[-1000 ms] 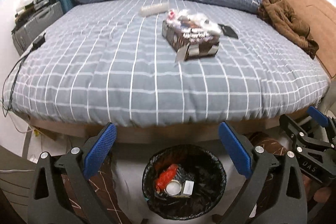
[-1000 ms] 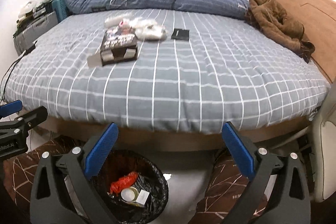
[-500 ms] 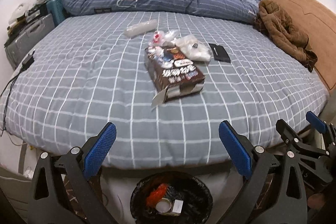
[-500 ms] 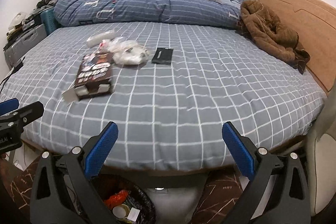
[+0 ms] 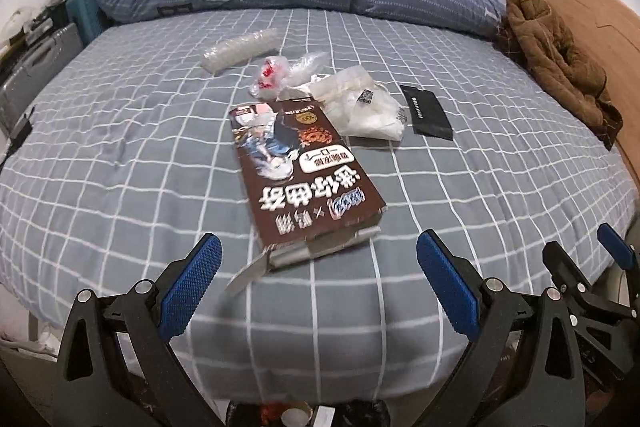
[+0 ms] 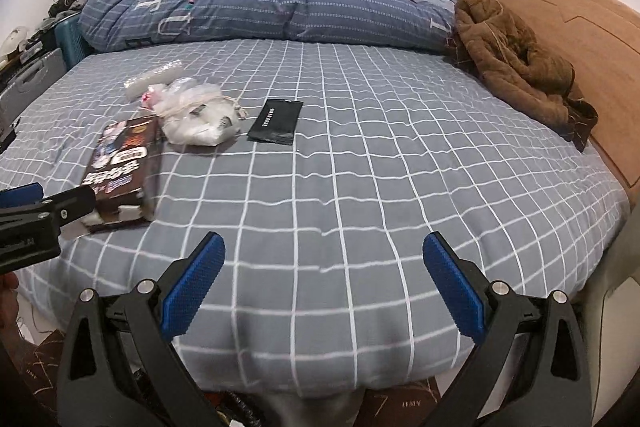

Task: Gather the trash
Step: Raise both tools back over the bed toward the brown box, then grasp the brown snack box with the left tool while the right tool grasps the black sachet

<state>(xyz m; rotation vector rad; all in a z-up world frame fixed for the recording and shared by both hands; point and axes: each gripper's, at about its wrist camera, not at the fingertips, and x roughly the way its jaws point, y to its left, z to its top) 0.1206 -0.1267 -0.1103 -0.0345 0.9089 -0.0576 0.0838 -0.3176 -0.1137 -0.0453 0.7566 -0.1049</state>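
- While both grippers hang over the near edge of the bed (image 5: pixel 120 131), the left gripper (image 5: pixel 318 283) has its jaws spread wide, nothing between the blue pads (image 5: pixel 188 283).
- Right gripper (image 6: pixel 322 287), same story: jaws wide apart, empty, over bare checked sheet.
- Straight ahead of the left gripper lies the brown carton (image 5: pixel 304 171), flat on the sheet, glossy printed top with white characters and a cartoon figure, its near end torn open and a grey flap sticking out toward the camera.
- Touching the carton's far end is a crumpled white plastic bag (image 5: pixel 368 107), with a small label on it.
- Just behind that, a clear wrapper with a red-and-white scrap inside (image 5: pixel 270 75), and next to it more crinkled clear film (image 5: pixel 310 65).
- Farther back, a clear plastic tube-shaped pack (image 5: pixel 240 51) lies on its side, apart from the pile.
- Right of the white bag, a flat black pouch (image 6: pixel 276 121) with small pale lettering, close by but not touching.
- Down at the bottom edge of the left view, the rim of a black-lined bin (image 5: pixel 304 417) peeks out below the mattress, with bits of litter visible in it.
- Along the far side, a rolled blue duvet (image 6: pixel 260 11) and a brown coat (image 6: pixel 516 59) by the wooden headboard (image 6: pixel 580 39).
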